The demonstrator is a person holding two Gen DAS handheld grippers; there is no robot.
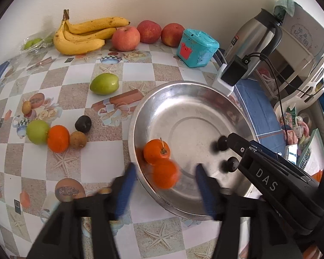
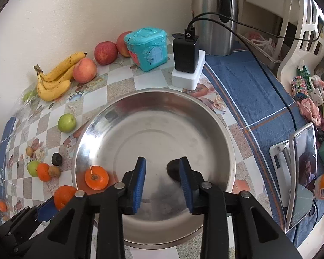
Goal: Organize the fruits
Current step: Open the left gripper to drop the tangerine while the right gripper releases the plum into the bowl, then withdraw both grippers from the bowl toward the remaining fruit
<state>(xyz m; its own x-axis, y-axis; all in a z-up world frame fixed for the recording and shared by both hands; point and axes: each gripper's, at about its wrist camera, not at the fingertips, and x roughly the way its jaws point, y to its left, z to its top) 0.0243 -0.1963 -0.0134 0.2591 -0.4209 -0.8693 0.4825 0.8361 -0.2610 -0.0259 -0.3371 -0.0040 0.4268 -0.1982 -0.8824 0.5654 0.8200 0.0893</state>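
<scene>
A steel bowl (image 1: 205, 99) (image 2: 216, 129) sits on the checked tablecloth. Inside it, near the left wall, lies an orange with a stem (image 1: 156, 151) (image 2: 96, 177). My left gripper (image 1: 165, 192) is open over the bowl's near rim; a second, blurred orange (image 1: 165, 173) (image 2: 63, 196) is between its blue pads with a gap on each side. My right gripper (image 2: 162, 172) is open over the bowl's floor, and a small dark fruit (image 2: 172, 169) (image 1: 222, 143) lies against its right pad. On the cloth to the left are an orange (image 1: 58, 138), two green fruits (image 1: 37, 131) (image 1: 104, 84) and a dark fruit (image 1: 83, 124).
Bananas (image 1: 84, 34), three apples (image 1: 126, 37) and a teal box (image 1: 196, 47) line the wall. A black charger (image 2: 185, 51) on a white block and a steel kettle (image 2: 213, 15) stand behind the bowl. A phone (image 2: 302, 172) leans at right on blue cloth.
</scene>
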